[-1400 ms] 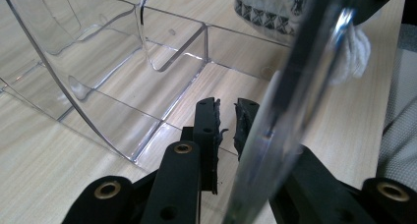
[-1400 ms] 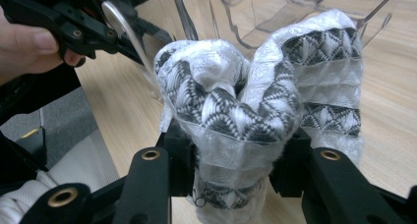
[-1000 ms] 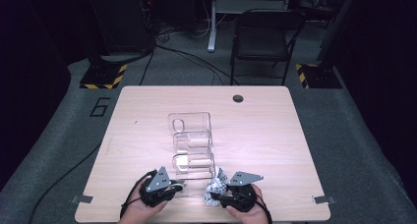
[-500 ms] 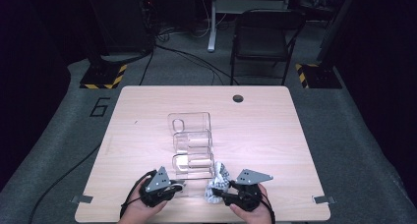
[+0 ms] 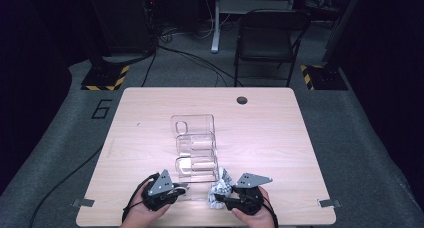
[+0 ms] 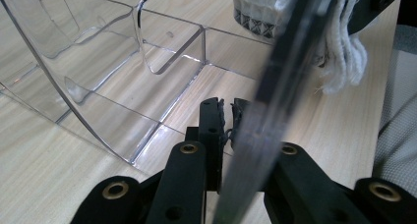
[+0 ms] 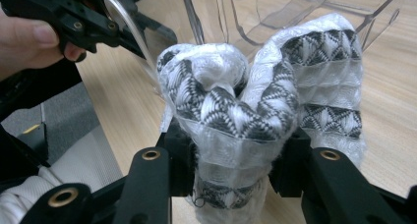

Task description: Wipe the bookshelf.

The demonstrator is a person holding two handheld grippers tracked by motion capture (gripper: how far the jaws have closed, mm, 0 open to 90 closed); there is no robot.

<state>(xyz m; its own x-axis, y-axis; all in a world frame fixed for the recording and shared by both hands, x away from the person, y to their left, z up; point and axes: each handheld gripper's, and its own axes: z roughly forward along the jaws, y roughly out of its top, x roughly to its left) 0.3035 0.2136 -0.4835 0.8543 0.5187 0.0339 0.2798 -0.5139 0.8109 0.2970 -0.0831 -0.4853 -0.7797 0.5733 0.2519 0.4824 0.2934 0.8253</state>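
Note:
A clear plastic organizer with several compartments stands in the middle of the wooden table. My left gripper sits at its near left corner. In the left gripper view the jaws are pinched on the thin clear wall of the organizer. My right gripper is shut on a rolled white cloth with a black zigzag pattern, just right of the organizer's near end. The roll bulges up between the right gripper's jaws. Beyond it lies the left gripper, held by a hand.
Both hands rest near the table's front edge. A round cable hole sits at the far side. A black chair and stands with yellow-black bases are on the floor behind the table.

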